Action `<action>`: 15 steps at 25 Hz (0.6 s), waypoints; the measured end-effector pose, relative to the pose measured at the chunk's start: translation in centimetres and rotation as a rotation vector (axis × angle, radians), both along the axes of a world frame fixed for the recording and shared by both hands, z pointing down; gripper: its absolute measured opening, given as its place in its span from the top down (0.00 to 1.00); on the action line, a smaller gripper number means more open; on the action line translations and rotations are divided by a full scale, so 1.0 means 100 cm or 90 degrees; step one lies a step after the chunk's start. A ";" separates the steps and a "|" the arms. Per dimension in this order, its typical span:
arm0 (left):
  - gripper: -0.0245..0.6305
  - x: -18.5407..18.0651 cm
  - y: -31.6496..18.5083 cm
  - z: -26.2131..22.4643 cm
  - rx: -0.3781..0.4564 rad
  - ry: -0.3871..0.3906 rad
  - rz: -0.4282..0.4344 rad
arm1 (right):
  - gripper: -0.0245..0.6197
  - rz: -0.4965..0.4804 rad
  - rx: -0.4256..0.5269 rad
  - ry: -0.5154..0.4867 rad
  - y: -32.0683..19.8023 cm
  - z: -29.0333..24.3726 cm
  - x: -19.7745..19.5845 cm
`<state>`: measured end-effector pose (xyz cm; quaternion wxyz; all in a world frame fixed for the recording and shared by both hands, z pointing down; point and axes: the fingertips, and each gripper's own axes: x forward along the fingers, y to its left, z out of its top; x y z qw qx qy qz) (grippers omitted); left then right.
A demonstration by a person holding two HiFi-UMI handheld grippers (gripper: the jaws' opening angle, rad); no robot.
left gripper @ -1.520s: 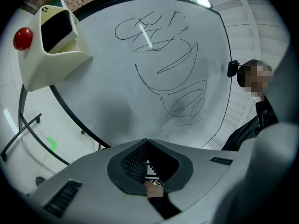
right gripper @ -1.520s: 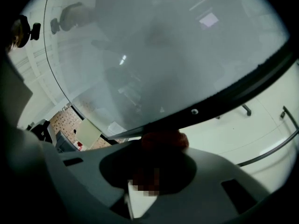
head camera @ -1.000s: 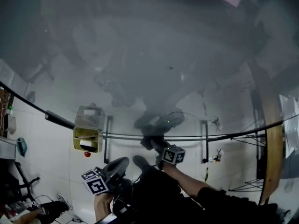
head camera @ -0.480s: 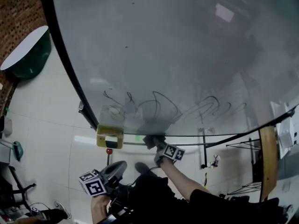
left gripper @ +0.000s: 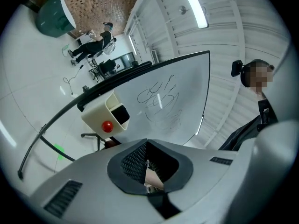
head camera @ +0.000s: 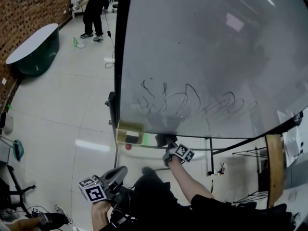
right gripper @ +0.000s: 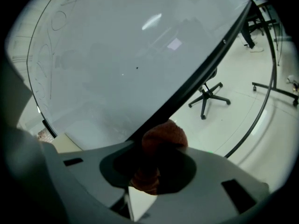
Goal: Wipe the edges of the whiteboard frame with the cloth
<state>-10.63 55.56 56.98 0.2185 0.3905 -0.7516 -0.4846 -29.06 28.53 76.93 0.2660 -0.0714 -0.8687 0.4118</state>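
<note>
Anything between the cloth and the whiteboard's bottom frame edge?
Nothing visible. The cloth, shut in the right gripper, appears to sit right against the frame edge. The beige box hangs on that edge just beside it.

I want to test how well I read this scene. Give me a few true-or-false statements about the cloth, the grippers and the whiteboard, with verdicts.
1. The right gripper grips a reddish-brown cloth. True.
2. The cloth is at the top edge of the whiteboard. False: it is at the black bottom frame.
3. Marker scribbles show on the whiteboard. True.
4. The left gripper touches the whiteboard. False: it hangs low, apart from it.
</note>
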 end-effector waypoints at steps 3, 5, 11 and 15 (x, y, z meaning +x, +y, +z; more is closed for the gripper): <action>0.97 0.011 0.014 -0.002 0.008 -0.001 -0.009 | 0.82 0.043 -0.030 -0.012 0.000 0.000 0.001; 0.97 0.015 0.023 -0.001 0.014 0.002 -0.014 | 0.81 0.047 -0.051 -0.019 0.009 0.001 0.001; 0.97 0.013 0.031 0.000 0.021 0.002 -0.002 | 0.81 0.041 -0.084 -0.019 0.051 0.000 0.003; 0.97 0.004 0.035 0.007 0.010 0.010 0.008 | 0.81 0.019 -0.100 -0.023 0.075 0.000 0.004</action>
